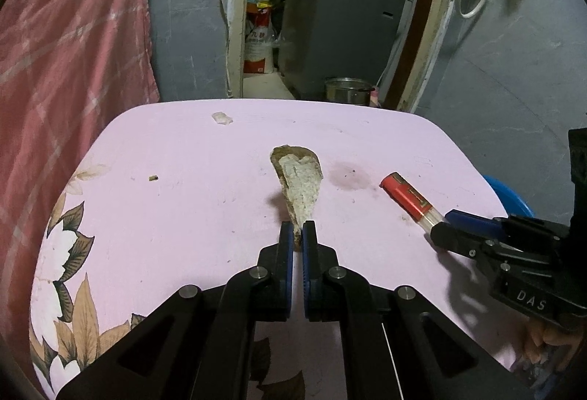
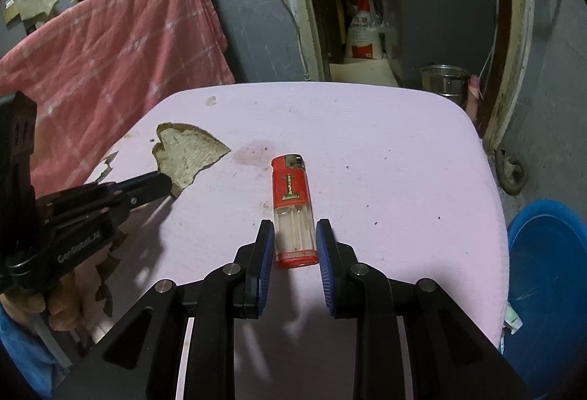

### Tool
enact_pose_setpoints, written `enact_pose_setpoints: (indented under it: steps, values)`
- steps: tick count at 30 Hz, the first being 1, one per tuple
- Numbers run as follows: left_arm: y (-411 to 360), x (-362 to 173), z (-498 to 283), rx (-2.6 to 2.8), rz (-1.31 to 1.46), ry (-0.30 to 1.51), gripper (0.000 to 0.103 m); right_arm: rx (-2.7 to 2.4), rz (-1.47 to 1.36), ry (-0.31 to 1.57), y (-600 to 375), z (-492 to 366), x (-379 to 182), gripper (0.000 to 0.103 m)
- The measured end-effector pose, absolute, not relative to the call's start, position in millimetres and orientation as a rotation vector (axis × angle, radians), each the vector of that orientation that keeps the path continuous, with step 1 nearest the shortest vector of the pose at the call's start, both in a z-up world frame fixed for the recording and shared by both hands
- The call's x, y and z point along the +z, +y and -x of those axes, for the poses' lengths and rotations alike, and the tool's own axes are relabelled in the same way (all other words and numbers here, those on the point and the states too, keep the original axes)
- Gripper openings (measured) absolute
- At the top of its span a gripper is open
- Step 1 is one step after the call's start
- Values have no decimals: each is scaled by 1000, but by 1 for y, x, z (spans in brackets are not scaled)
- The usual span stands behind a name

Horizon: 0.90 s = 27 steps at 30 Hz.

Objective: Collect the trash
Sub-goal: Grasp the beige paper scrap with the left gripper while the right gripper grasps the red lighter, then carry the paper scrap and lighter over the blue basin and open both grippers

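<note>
The left claw [image 1: 298, 229] is pinched on the near, narrow tip of the bread slice [image 1: 299, 180], its blue pads pressed against both faces of the crust. The slice lies flat near the middle of the pink bench [image 1: 190, 157], its rounded end pointing far. It looks dry and stale, so I judge it light but brittle; a grip at the thin tip may snap it, and a hold further in, across the thicker crust edge, would be safer.

The right claw [image 2: 295, 235] is spread, one finger on each side of the red lighter [image 2: 292, 205], not yet touching it as far as I can tell. The lighter lies to the right of the bread, metal head far, clear fuel tank near. It is small, stiff and smooth plastic, likely slippery, so squeezing across its flat sides at mid-body should hold best.

A small crumb [image 1: 153, 177] and a pale scrap [image 1: 222, 118] sit on the far left of the bench, and a blue basin [image 2: 550, 275] stands on the floor at the right, perhaps the place for the trash
</note>
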<state>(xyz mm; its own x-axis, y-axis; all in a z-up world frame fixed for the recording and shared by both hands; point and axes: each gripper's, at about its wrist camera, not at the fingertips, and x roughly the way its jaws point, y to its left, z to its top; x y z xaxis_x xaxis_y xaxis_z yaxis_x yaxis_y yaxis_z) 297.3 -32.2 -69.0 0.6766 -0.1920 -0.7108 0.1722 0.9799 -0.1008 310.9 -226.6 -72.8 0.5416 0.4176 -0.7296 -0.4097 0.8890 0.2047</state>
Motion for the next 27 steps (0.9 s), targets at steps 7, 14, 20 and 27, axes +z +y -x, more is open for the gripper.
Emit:
enact_pose_setpoints:
  steps: [7,14,20,27]
  values:
    - [-34,-69,-291,-187,14,775,1,508,40,866,-219,-307,-73,26]
    - [-38,-62,-273,-162,11,709,1,482,66,839,-217,-303,-75,20]
    - [-45,-50,-258,-168,4,630,1,429,89,705,-222,-283,-65,20]
    - [-60,-35,-248,-175,11,544,1,352,85,524,-243,-260,-40,20]
